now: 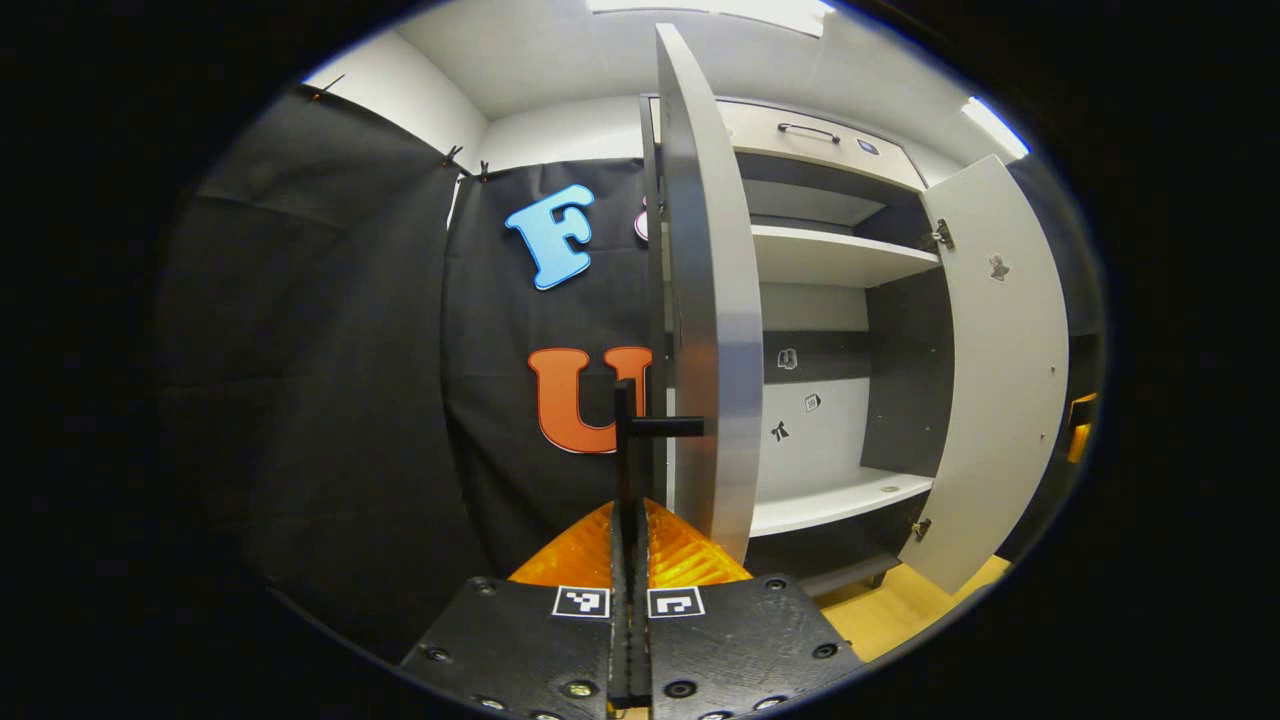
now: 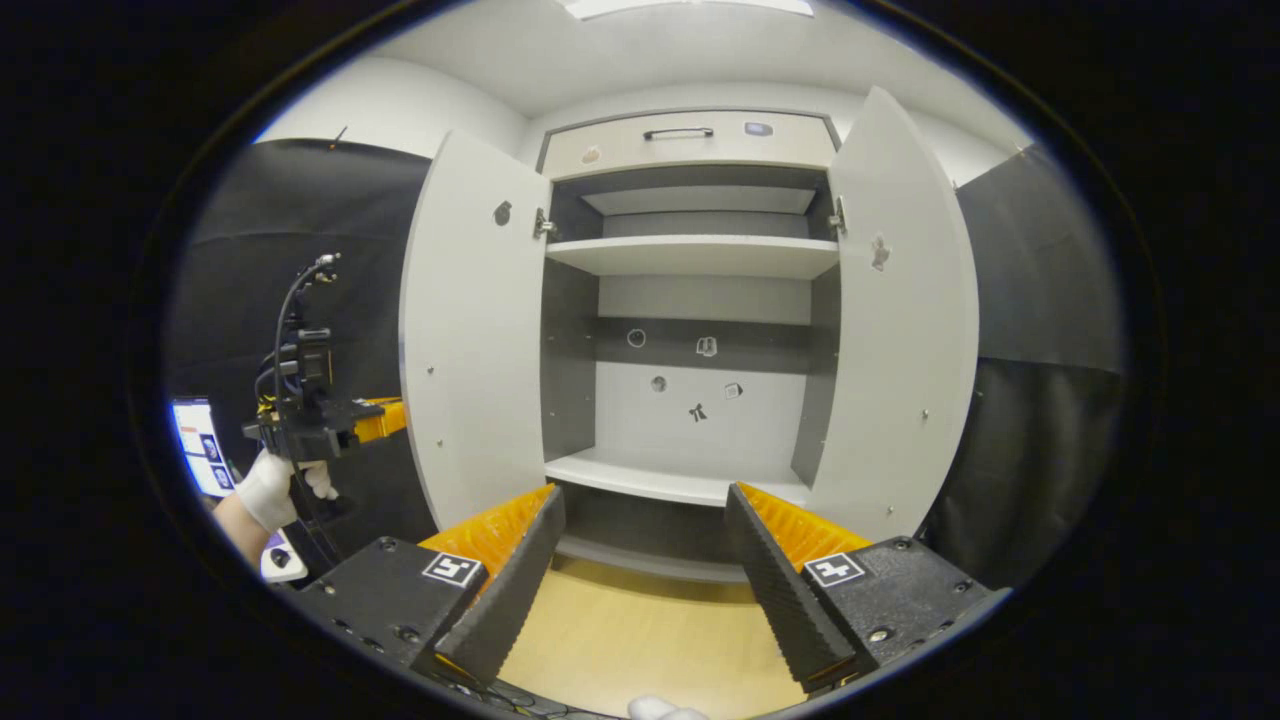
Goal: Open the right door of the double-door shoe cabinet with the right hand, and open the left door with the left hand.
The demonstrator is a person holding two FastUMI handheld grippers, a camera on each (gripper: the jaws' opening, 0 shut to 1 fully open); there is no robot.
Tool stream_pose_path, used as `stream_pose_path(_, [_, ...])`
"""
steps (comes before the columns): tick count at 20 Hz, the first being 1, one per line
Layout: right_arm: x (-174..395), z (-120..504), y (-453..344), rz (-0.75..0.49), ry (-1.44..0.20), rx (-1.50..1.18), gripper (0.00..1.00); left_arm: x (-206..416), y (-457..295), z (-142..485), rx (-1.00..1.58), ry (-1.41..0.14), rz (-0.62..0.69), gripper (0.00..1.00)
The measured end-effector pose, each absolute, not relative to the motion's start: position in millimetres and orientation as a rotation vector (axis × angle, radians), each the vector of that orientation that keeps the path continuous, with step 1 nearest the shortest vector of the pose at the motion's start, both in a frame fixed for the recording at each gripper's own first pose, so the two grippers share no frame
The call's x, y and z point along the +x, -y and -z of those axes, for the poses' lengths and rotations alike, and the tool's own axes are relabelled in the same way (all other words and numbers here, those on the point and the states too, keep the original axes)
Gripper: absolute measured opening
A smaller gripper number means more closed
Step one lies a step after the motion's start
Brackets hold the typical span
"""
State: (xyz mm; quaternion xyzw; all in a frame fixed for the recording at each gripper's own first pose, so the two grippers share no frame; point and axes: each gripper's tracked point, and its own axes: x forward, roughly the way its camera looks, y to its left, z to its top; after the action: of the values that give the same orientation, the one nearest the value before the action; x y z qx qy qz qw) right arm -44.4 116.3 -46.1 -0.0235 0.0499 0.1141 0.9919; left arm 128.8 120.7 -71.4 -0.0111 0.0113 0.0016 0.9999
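Both doors of the shoe cabinet (image 2: pixel 690 300) stood wide; the left hand-held gripper (image 1: pixel 630 540) was clamped on the left door's handle (image 1: pixel 640 425), the right hand-held gripper (image 2: pixel 645 560) gaped empty; pulling further risked overstraining the left door (image 1: pixel 715 300) hinges.

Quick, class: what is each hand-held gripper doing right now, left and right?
Left hand-held gripper: shut on the left door's handle.
Right hand-held gripper: open, holding nothing.

The tall pale-grey wooden shoe cabinet (image 2: pixel 690 140) has two flat pale-grey doors (image 2: pixel 475 330). Two white shelves (image 2: pixel 690 255) cross inside. One long drawer (image 2: pixel 640 150) sits on top.
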Motion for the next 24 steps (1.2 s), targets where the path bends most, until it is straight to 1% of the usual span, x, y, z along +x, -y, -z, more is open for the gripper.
stream_pose_path(5, [-47,49,-111,-0.222,-0.103,-0.045,1.00,122,-122,79,-0.028,-0.048,-0.028,0.04])
stream_pose_path(6, [-47,50,-110,-0.222,-0.102,-0.047,1.00,112,-131,80,0.000,-0.058,-0.066,0.06])
stream_pose_path(7, [-47,49,-109,-0.220,-0.099,-0.047,1.00,113,-143,81,0.024,-0.061,-0.110,0.02])
stream_pose_path(10, [-47,49,-110,-0.227,-0.096,-0.045,1.00,104,-154,80,-0.006,-0.061,-0.146,0.70])
stream_pose_path(11, [-47,49,-110,-0.228,-0.096,-0.046,1.00,101,-153,82,-0.021,-0.062,-0.141,0.78])
stream_pose_path(12, [-48,51,-110,-0.230,-0.098,-0.046,1.00,99,-154,86,-0.025,-0.073,-0.148,0.97])
stream_pose_path(13, [-49,50,-110,-0.234,-0.098,-0.043,1.00,96,-155,89,-0.021,-0.079,-0.155,1.00])
stream_pose_path(14, [-49,51,-110,-0.236,-0.097,-0.042,1.00,94,-155,90,-0.019,-0.083,-0.157,0.97])
stream_pose_path(19, [-47,50,-107,-0.231,-0.093,-0.040,1.00,86,-157,86,-0.014,-0.077,-0.166,0.97])
stream_pose_path(24, [-47,46,-103,-0.217,-0.083,-0.039,1.00,60,-157,81,-0.027,-0.080,-0.172,0.97])
